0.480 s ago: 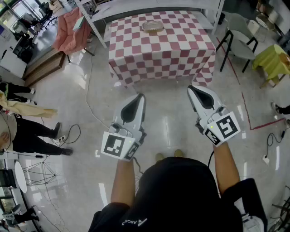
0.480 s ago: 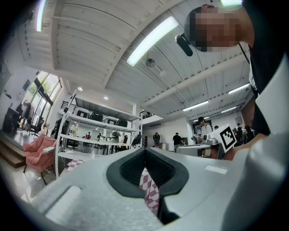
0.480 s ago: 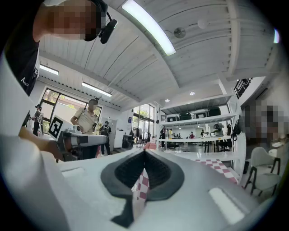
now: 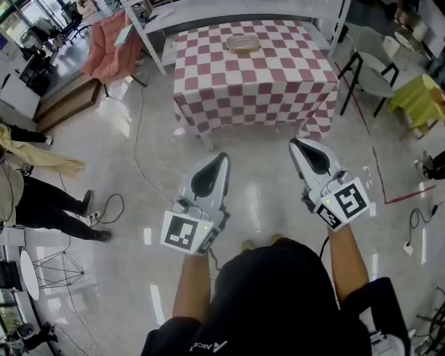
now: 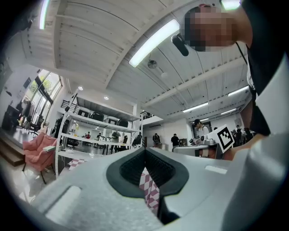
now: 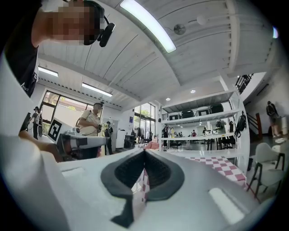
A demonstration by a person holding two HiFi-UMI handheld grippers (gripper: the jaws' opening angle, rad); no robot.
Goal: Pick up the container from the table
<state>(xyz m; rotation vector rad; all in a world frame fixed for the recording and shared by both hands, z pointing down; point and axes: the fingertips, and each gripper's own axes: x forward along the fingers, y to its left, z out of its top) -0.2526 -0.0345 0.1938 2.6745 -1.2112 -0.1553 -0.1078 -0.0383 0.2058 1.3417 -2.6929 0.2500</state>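
Now the grey left gripper (image 4: 222,158) and right gripper (image 4: 295,143), jaws pressed together and empty, hang over glossy pale floor (image 4: 142,149); beyond, the red-checked table (image 4: 257,90) bears a shallow rectangular container (image 4: 243,43) near its far edge, white shelving (image 4: 208,10) behind

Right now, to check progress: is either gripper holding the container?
No, the container sits on the table, well ahead of the left gripper and right gripper.
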